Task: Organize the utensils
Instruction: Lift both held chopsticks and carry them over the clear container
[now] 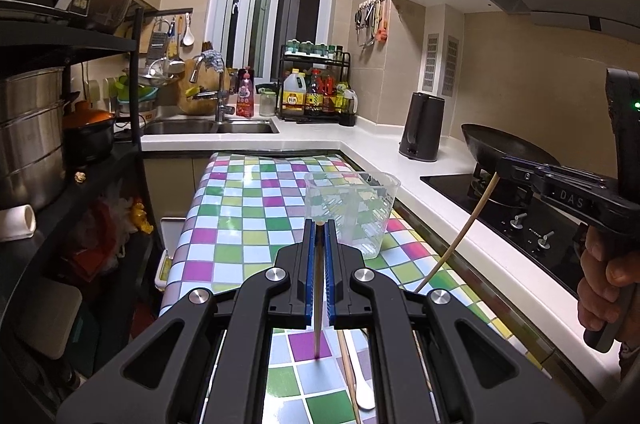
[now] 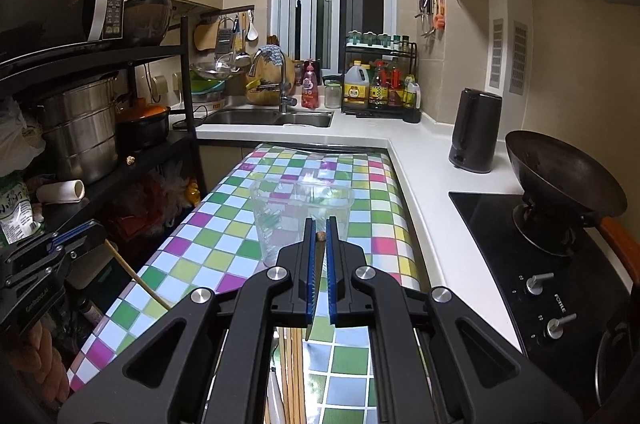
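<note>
Table in checkered cloth. Clear plastic cup stands upright on it. White spoon and wooden chopsticks lie at near end.

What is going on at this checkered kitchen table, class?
A person holds a gripper in each hand. The left gripper is shut on a thin wooden chopstick, and the right gripper is shut on another wooden chopstick. Both are held above the checkered tablecloth, near a clear plastic container that looks empty. More utensils lie below.
</note>
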{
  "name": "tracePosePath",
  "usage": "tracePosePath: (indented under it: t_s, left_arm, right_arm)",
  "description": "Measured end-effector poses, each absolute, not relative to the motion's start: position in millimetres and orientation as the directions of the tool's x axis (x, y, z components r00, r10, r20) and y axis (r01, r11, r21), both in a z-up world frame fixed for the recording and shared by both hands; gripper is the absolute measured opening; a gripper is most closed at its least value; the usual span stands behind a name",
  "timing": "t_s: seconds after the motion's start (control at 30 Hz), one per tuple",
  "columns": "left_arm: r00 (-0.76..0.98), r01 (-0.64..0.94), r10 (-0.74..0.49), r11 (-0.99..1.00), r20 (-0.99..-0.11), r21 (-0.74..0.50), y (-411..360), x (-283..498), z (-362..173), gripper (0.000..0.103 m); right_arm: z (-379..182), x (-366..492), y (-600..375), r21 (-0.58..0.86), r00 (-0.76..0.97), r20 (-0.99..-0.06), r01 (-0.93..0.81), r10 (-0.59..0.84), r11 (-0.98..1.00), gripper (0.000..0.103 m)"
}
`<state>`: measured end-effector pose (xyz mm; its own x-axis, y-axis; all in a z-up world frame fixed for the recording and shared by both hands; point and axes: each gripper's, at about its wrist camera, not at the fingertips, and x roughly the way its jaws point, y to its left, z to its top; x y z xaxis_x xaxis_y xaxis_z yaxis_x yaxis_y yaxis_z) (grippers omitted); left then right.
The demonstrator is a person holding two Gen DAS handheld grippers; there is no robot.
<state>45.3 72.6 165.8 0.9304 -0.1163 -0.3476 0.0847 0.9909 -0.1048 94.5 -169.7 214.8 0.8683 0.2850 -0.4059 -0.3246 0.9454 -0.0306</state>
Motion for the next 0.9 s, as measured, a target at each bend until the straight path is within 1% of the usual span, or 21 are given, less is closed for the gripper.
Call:
tracePosePath:
  t_s: [0.17, 0.37, 0.57, 0.7, 0.9]
  left_arm:
    - [0.916, 0.109, -0.133, 0.990, -0.379, -0.085, 69.5, 61.8, 181.2, 0.005]
    - [0.895, 0.138, -0.160, 0.987, -0.415, -0.084, 65.3, 88.3, 201.0, 0.005]
    - [0.884, 0.152, -0.174, 0.985, -0.435, -0.084, 60.5, 115.1, 224.0, 0.005]
    - [0.883, 0.163, -0.183, 0.983, -0.431, -0.083, 56.2, 138.7, 252.7, 0.005]
    - [0.899, 0.175, -0.187, 0.982, -0.396, -0.067, 49.2, 175.5, 308.5, 0.004]
  right_arm:
    - [235.3, 100.8, -160.5, -0.071, 0.866, -0.409, -0.344, 0.287, 0.936, 0.005]
    - [258.8, 116.2, -150.0, -0.084, 0.848, -0.441, -0.365, 0.294, 0.927, 0.005]
    - [288.3, 131.7, -145.1, -0.088, 0.849, -0.445, -0.360, 0.287, 0.929, 0.005]
    - [312.7, 146.8, -143.8, -0.094, 0.854, -0.442, -0.349, 0.275, 0.932, 0.005]
    - [356.0, 181.5, -143.4, -0.056, 0.857, -0.427, -0.344, 0.289, 0.937, 0.005]
